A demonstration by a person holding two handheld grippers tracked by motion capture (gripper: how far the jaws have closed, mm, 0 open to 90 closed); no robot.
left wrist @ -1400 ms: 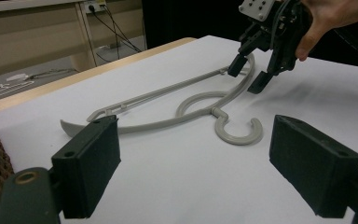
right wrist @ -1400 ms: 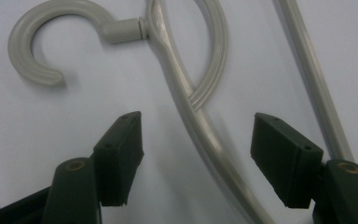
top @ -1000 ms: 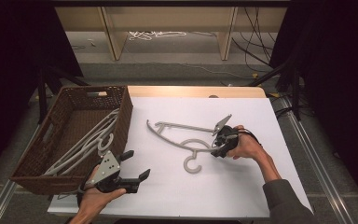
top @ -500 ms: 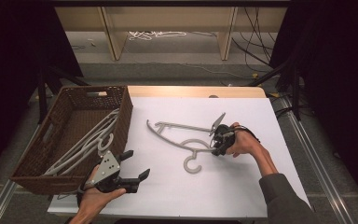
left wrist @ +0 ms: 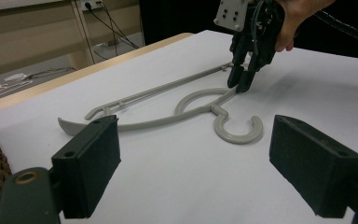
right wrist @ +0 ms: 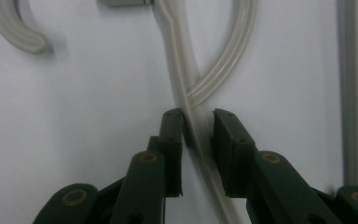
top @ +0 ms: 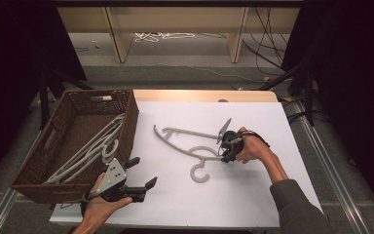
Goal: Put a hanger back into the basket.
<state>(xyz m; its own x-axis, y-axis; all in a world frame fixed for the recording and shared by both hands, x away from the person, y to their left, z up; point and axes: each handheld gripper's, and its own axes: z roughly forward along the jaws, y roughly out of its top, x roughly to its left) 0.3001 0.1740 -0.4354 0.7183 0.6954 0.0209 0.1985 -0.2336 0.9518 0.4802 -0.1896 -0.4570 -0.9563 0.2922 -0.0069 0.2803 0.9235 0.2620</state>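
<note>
— Between the earlier pictures and now the right gripper (top: pixel 225 146) has barely shifted; its black jaws have just been closing, with the arm of the pale grey plastic coat hanger (top: pixel 195 148) between them; do they pinch it yet?

— Nearly; in the right gripper view the left pad looks to be against the bar, while a sliver of the white table top (top: pixel 253 195) shows between the bar and the right pad (right wrist: pixel 228 149); I would call that not yet clamped.

— Why take it there, beside the loop?

— My guess: the bar is thin and straight at that spot, close to the neck and hook, so it should lift without swinging much.

— And the left gripper (top: pixel 143 178)?

— Jaws wide apart, holding nothing, waiting at the near edge just beside the brown woven basket (top: pixel 34 187); more grey hangers (top: pixel 90 151) lie in it, so this one, flat on the table's middle, is likely bound there too.
</note>
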